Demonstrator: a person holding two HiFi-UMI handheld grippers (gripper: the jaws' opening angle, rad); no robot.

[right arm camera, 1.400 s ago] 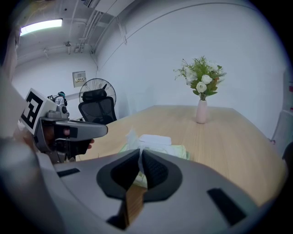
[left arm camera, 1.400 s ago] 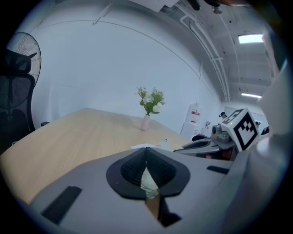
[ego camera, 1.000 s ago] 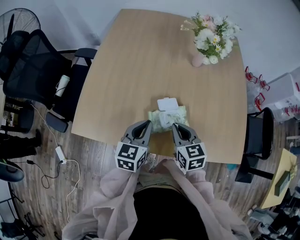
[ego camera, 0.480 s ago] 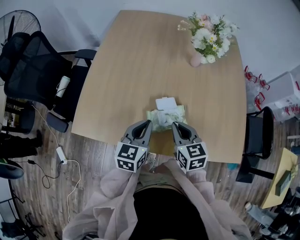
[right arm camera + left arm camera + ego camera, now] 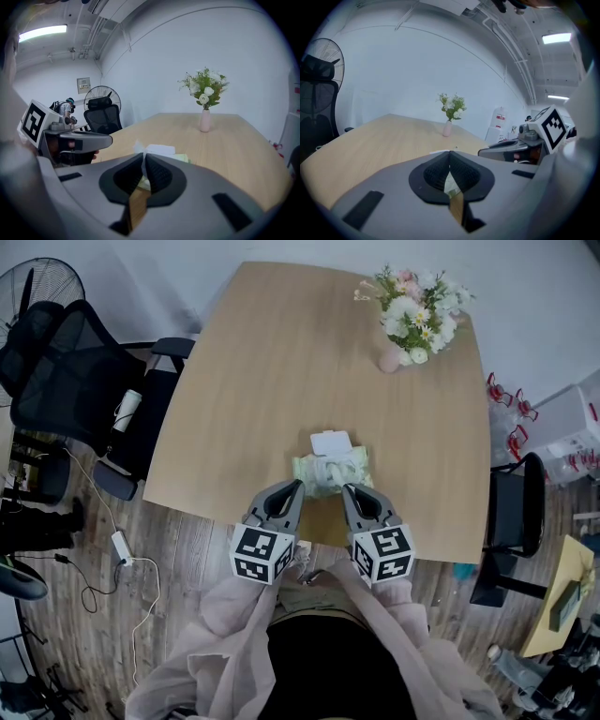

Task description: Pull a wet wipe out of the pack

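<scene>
A pale green wet wipe pack (image 5: 330, 471) lies near the front edge of the wooden table (image 5: 281, 362). Its white lid (image 5: 330, 442) is flipped open toward the far side, and a crumpled white wipe (image 5: 327, 469) sticks up from the opening. My left gripper (image 5: 299, 485) is shut, with its tip at the pack's near left corner. My right gripper (image 5: 345, 488) is shut too, at the near right corner. Nothing shows between either pair of jaws. In the right gripper view the wipe (image 5: 138, 146) and lid (image 5: 160, 150) stand just beyond the closed tips (image 5: 143, 155).
A pink vase of flowers (image 5: 412, 315) stands at the table's far right. A black office chair (image 5: 66, 381) and a fan (image 5: 37, 282) are to the left, another chair (image 5: 520, 512) to the right. Cables (image 5: 122, 559) lie on the wooden floor.
</scene>
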